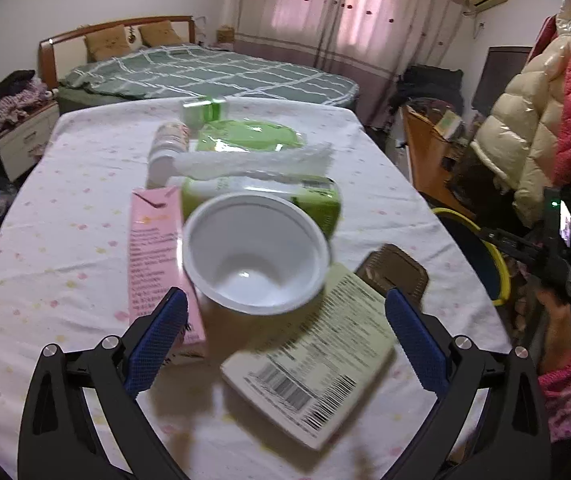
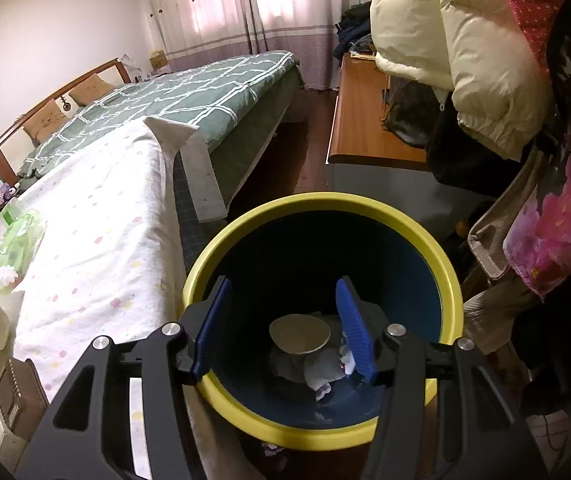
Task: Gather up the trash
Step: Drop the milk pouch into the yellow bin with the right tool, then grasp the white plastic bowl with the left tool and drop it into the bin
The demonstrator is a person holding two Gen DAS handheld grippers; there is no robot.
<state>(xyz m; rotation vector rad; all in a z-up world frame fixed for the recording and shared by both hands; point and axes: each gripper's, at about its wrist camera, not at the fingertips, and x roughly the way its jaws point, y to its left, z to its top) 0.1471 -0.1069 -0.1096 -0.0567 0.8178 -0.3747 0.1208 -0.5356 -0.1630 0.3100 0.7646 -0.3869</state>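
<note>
Inside bin (image 2: 321, 208): round lid (image 2: 299, 334).

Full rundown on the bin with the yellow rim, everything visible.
The bin is round, with a thick yellow rim and dark blue inside, plastic by the look. It stands upright on the floor beside the cloth-covered table, mouth open. At its bottom lie a round tan lid and crumpled white paper. The right gripper hangs above the mouth, jaws open, nothing between them.

Glossy plastic bowl (image 1: 256, 254); cloth tablecloth (image 1: 65, 208)
</note>
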